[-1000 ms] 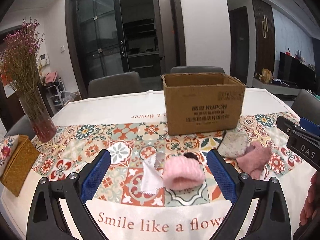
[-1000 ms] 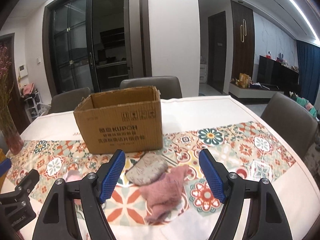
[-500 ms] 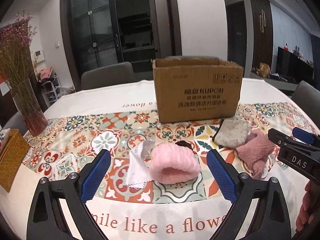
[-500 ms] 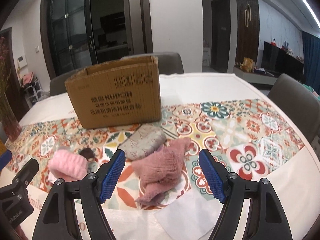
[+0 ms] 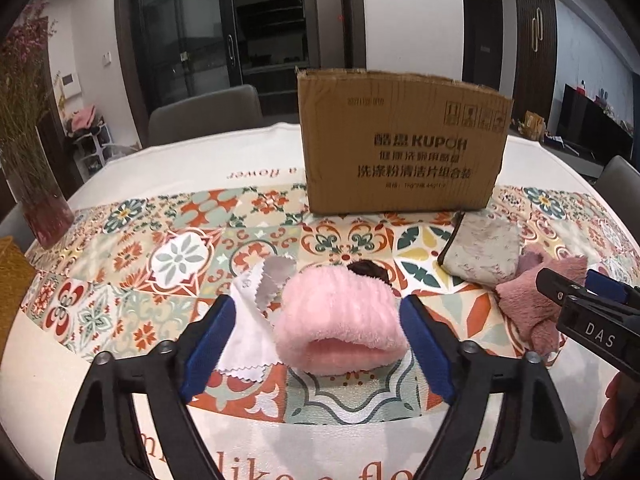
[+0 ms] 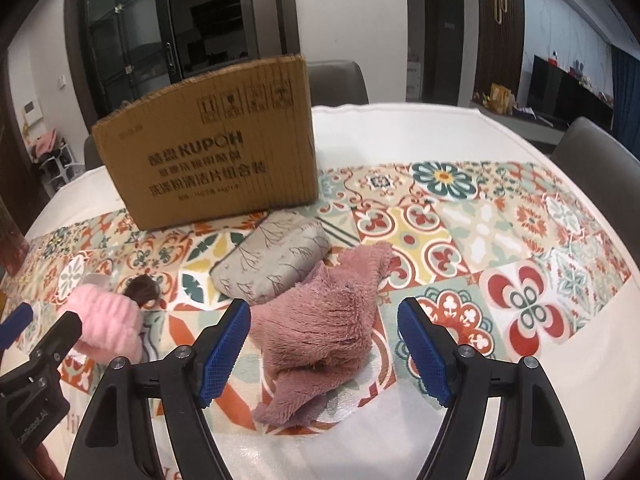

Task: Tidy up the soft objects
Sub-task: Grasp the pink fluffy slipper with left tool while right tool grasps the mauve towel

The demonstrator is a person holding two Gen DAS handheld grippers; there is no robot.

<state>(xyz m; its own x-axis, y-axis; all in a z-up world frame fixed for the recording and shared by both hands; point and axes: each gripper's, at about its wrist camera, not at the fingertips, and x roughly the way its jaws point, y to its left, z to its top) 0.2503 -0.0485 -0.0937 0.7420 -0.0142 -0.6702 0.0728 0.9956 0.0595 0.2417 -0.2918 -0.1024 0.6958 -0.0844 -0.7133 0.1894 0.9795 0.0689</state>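
My left gripper (image 5: 316,344) is open, its blue pads on either side of a fluffy light pink band (image 5: 340,324) lying on the tablecloth. A white cloth (image 5: 244,328) and a dark brown item (image 5: 366,270) lie beside the band. My right gripper (image 6: 324,344) is open around a mauve fluffy cloth (image 6: 324,320). A grey patterned pouch (image 6: 272,264) lies just behind that cloth. A brown cardboard box (image 5: 404,144) stands further back, also in the right wrist view (image 6: 212,152). The pink band also shows at the left in the right wrist view (image 6: 106,316).
The table (image 5: 248,160) has a white and tile-patterned cloth. A glass vase with dried flowers (image 5: 36,184) stands at far left, with a woven basket (image 5: 10,276) near it. Grey chairs (image 5: 204,116) stand behind the table.
Both grippers have moved forward and down. The pink band now sits between the left pads and the mauve cloth between the right pads. Both stay open.
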